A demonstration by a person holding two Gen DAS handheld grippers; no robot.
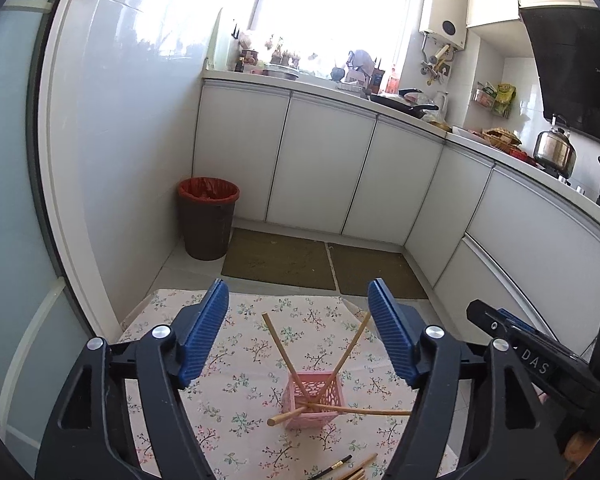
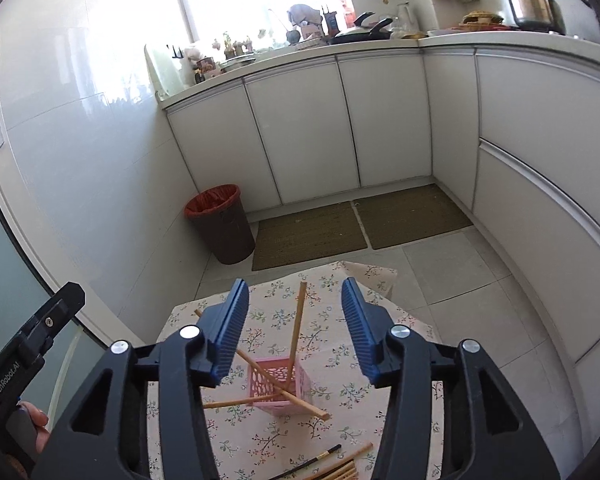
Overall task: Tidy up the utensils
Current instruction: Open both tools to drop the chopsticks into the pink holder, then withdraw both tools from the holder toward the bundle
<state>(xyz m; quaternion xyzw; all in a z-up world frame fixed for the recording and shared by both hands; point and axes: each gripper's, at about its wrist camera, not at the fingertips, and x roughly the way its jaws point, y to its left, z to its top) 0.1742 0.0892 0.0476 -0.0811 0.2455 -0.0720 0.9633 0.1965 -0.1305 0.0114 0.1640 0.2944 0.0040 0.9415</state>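
A small pink lattice basket (image 1: 315,399) stands on a floral tablecloth (image 1: 244,360); it also shows in the right wrist view (image 2: 278,386). Several wooden chopsticks (image 1: 278,342) stick out of it at crossed angles, seen too in the right wrist view (image 2: 298,320). More chopsticks, one black (image 1: 332,465), lie loose at the near table edge, as does the pile in the right wrist view (image 2: 332,466). My left gripper (image 1: 298,330) is open and empty above the basket. My right gripper (image 2: 296,328) is open and empty above it too.
The small table stands on a tiled kitchen floor. A brown bin with a red liner (image 1: 208,218) is at the left wall. Two woven mats (image 1: 280,258) lie before white cabinets (image 1: 324,164). The right gripper's body (image 1: 540,360) shows at the right of the left wrist view.
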